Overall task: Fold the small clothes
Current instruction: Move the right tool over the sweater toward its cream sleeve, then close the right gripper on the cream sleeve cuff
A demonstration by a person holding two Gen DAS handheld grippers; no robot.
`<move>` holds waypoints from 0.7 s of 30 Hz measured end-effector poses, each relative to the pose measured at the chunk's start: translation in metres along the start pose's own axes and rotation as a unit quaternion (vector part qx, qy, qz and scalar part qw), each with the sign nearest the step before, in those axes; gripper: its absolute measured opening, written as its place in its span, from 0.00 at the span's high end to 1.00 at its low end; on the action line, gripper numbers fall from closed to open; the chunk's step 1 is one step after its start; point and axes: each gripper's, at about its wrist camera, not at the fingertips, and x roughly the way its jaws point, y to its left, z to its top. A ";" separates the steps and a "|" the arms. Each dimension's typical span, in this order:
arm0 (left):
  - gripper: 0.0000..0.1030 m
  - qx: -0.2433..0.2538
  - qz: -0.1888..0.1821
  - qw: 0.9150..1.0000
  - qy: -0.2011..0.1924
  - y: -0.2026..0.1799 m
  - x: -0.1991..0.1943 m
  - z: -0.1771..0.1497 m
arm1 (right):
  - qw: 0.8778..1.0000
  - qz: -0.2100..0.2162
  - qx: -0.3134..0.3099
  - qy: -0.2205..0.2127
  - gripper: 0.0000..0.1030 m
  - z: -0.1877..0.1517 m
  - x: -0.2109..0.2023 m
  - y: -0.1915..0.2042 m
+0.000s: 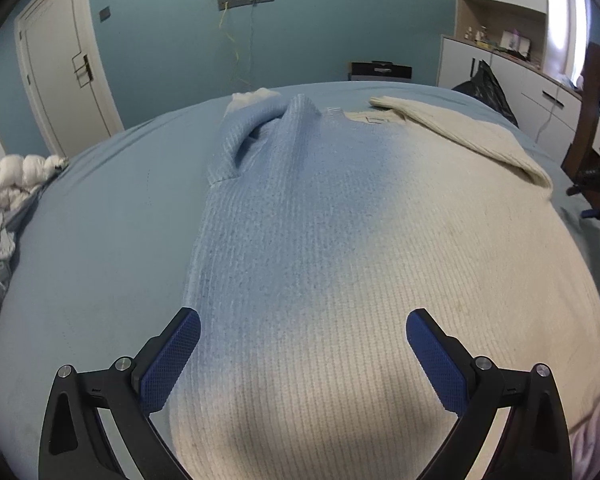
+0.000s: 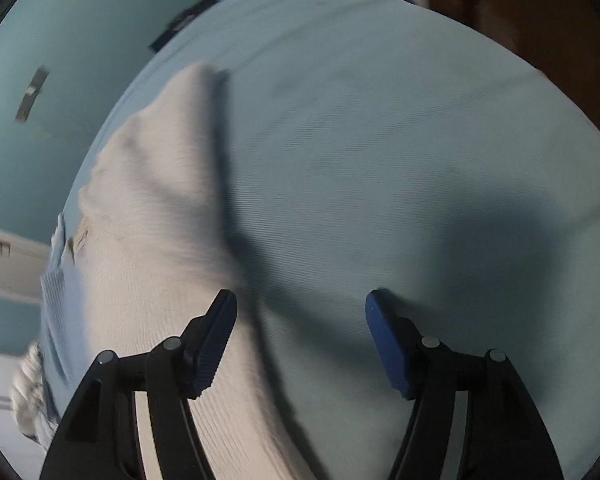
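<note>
Ribbed knit sweater fading from blue to cream [image 1: 340, 240], spread flat on a bed with a pale blue sheet [image 1: 100, 240], one sleeve already folded across its chest. Left tongs [image 1: 303, 330] hovering wide open and empty over the sweater's hem, probably ready to pinch it. Right tongs [image 2: 301, 306] partly open, empty, over bare sheet beside the sweater's cream sleeve; view blurred.
</note>
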 end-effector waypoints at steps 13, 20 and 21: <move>0.00 -0.035 0.002 0.999 0.027 0.016 0.021 0.003 | 0.967 -0.055 -0.246 -0.033 0.14 0.003 0.014 0.197; 0.00 -0.037 -0.006 0.999 0.038 0.017 0.029 0.001 | 0.951 -0.113 -0.284 -0.033 0.14 -0.001 0.082 0.261; 0.00 -0.037 -0.007 0.999 0.040 0.016 0.030 0.001 | 0.949 -0.131 -0.287 -0.031 0.14 0.005 0.092 0.257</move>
